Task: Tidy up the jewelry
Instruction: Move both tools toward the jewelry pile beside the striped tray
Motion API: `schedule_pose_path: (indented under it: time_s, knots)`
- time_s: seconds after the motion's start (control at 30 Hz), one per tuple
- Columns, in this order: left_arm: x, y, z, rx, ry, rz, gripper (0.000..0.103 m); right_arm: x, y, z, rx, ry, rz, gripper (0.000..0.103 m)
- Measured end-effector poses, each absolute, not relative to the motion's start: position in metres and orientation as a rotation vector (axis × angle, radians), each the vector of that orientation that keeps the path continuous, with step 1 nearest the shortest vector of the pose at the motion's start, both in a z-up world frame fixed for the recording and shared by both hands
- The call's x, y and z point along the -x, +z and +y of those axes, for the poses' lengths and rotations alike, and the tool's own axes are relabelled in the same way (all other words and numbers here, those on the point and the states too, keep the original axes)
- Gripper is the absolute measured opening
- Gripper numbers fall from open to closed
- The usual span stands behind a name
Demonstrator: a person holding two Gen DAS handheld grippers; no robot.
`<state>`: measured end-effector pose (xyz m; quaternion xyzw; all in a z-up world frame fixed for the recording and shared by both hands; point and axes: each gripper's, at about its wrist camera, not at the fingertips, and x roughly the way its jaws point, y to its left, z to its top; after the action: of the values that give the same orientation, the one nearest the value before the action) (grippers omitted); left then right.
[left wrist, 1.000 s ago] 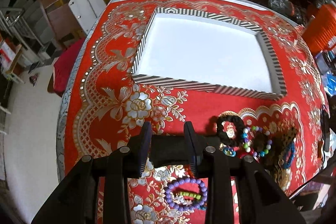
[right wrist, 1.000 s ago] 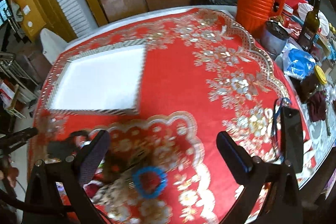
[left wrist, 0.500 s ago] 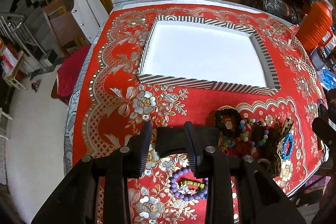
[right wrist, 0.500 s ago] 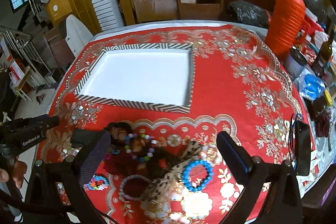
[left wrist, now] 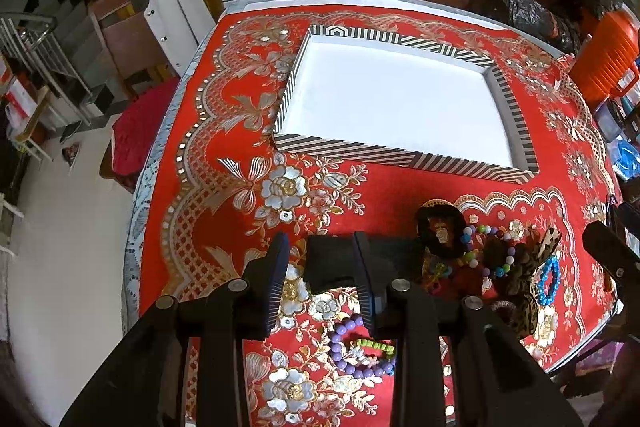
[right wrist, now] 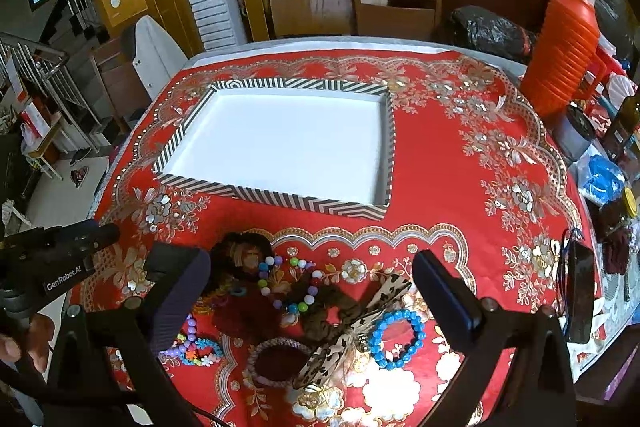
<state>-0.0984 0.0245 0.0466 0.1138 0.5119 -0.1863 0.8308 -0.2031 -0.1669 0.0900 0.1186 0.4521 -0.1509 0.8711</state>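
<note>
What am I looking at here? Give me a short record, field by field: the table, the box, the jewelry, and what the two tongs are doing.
Table cover: red cloth with gold flower pattern
Box: shallow black-and-white striped tray with white floor, nothing in it
Jewelry: heap near the table's front edge, outside the tray
Pieces seen: blue bead bracelet, purple bead bracelet, multicoloured bead string, leopard-print ribbon bow
Left tongs: open, empty
Right tongs: wide open above the heap, holding nothing
</note>
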Motion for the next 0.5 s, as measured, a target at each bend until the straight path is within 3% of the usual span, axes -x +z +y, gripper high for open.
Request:
schedule_pose_path:
  time_s: [0.5]
  knots:
    - [0.0927,0.0376,0.0211,-0.229,-0.406,1.131,0.015,0.197,0.0852,-0.1711,-0.211,-0.347,0.975,0.103]
